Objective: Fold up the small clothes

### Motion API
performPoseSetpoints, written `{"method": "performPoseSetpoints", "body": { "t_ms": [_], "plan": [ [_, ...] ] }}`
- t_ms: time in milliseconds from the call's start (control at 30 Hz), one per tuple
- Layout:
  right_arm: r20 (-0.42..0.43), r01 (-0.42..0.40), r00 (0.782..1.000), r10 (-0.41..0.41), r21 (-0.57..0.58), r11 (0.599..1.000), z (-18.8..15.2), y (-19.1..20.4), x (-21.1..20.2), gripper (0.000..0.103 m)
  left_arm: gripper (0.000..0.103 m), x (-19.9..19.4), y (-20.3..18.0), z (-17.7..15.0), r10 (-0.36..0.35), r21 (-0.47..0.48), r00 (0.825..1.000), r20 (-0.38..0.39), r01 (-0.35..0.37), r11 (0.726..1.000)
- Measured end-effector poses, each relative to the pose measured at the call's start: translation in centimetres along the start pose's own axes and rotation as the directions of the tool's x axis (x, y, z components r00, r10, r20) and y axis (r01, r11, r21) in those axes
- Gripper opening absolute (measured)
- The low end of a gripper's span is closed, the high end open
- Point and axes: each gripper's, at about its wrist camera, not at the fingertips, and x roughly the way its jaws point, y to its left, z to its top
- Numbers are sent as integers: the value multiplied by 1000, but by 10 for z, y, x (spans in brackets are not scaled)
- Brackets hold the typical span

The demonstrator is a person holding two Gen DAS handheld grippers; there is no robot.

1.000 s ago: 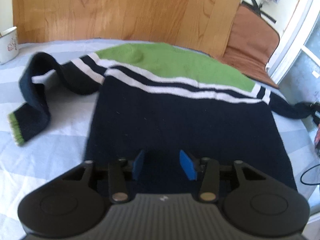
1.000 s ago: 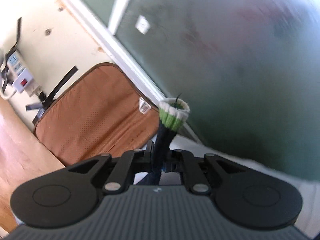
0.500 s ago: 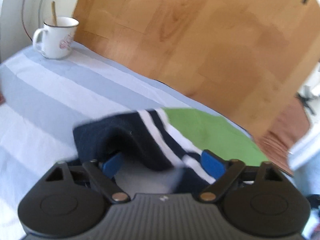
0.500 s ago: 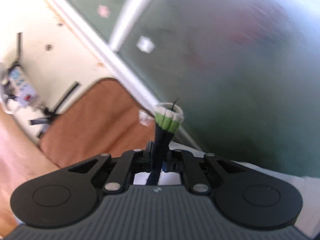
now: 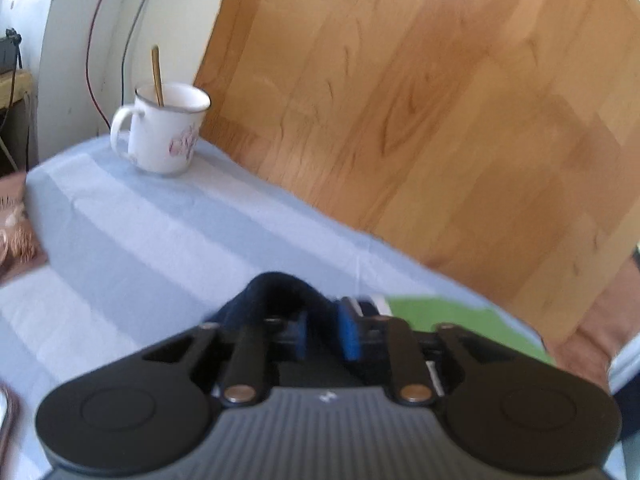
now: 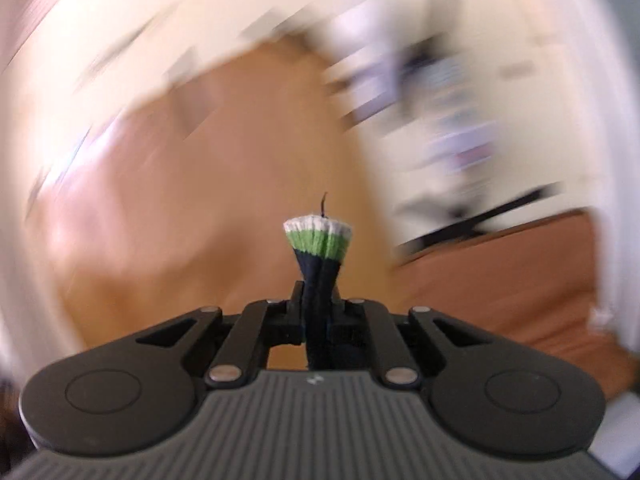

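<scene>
The small sweater is navy with white stripes and a green yoke (image 5: 460, 320), and lies on the striped blue tablecloth (image 5: 160, 240). Its navy sleeve (image 5: 276, 288) humps up just ahead of my left gripper (image 5: 326, 336). The left jaws are closing, and a fold of that sleeve is pinched between the blue pads (image 5: 351, 336). In the blurred right wrist view, my right gripper (image 6: 318, 312) points level, high above the table. Its jaws are opening slightly but still pinch the other sleeve, whose green and white cuff (image 6: 318, 236) sticks out past the fingertips.
A white mug (image 5: 160, 132) with a spoon in it stands at the table's far left corner. A wooden panel (image 5: 400, 100) rises behind the table. A brown cushioned seat (image 6: 520, 280) shows at the right in the right wrist view. Cables hang down the wall at the left.
My left gripper swung left from the sweater's body to the sleeve, opened wide around it, then closed on it. My right gripper swept up and turned fast, still holding the cuff.
</scene>
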Motion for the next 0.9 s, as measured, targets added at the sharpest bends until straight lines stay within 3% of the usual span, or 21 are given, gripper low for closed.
{"method": "performPoseSetpoints", "body": {
  "t_ms": [33, 67, 100, 133, 200, 233, 267, 333, 367, 433, 500, 567, 667, 800, 833, 867, 900],
  "plan": [
    [-60, -38, 998, 34, -63, 997, -18, 21, 17, 14, 40, -1, 2, -7, -24, 3, 1000, -15, 24, 1000],
    [-148, -81, 987, 61, -133, 988, -45, 43, 37, 15, 44, -2, 2, -13, -46, 7, 998, -30, 46, 999],
    [-246, -126, 966, 79, -179, 976, -71, 59, 53, 23, 45, -4, 0, -19, -66, 22, 997, -43, 67, 997],
    [-358, -173, 929, 90, -207, 963, -101, 71, 67, 36, 45, -7, -3, -24, -84, 43, 995, -54, 86, 995],
    [-582, -282, 807, 100, -231, 931, -159, 85, 85, 41, 45, -15, -11, -34, -131, 86, 988, -78, 138, 987],
    [-633, -317, 767, 100, -239, 918, -177, 86, 81, 42, 46, -21, -16, -39, -160, 114, 983, -85, 169, 979],
    [-648, -340, 753, 112, -237, 910, -186, 81, 72, 42, 48, -27, -21, -42, -187, 151, 979, -86, 198, 969],
    [-628, -348, 761, 163, -183, 920, -178, 60, 53, 47, 52, -38, -37, -44, -225, 234, 972, -65, 234, 944],
    [-600, -328, 777, 188, -131, 936, -167, 42, 42, 49, 54, -43, -47, -44, -238, 265, 970, -55, 244, 933],
    [-510, -248, 837, 199, -28, 968, -140, -1, 24, 56, 55, -43, -70, -43, -280, 316, 959, -52, 281, 906],
    [-414, -125, 900, 137, 55, 991, -116, -48, 12, 58, 56, -31, -97, -46, -320, 364, 944, -84, 328, 872],
    [-365, 30, 931, 21, 134, 991, -105, -98, 8, 59, 58, -11, -125, -54, -313, 405, 941, -128, 337, 850],
    [-374, 164, 926, -52, 272, 948, -113, -160, 9, 66, 60, 36, -158, -66, -269, 427, 935, -230, 346, 835],
    [-433, 159, 900, 56, 443, 882, -146, -196, 29, 70, 60, 91, -178, -81, -176, 418, 933, -315, 303, 856],
    [-450, 155, 889, 84, 470, 869, -154, -199, 34, 69, 55, 97, -176, -84, -163, 424, 934, -317, 293, 857],
    [-436, 139, 895, 97, 478, 867, -156, -198, 37, 64, 40, 102, -179, -86, -148, 435, 940, -309, 278, 857],
    [-443, 134, 892, 97, 461, 877, -153, -192, 43, 29, 28, 104, -182, -88, -126, 460, 951, -283, 249, 852]
  ]
}}
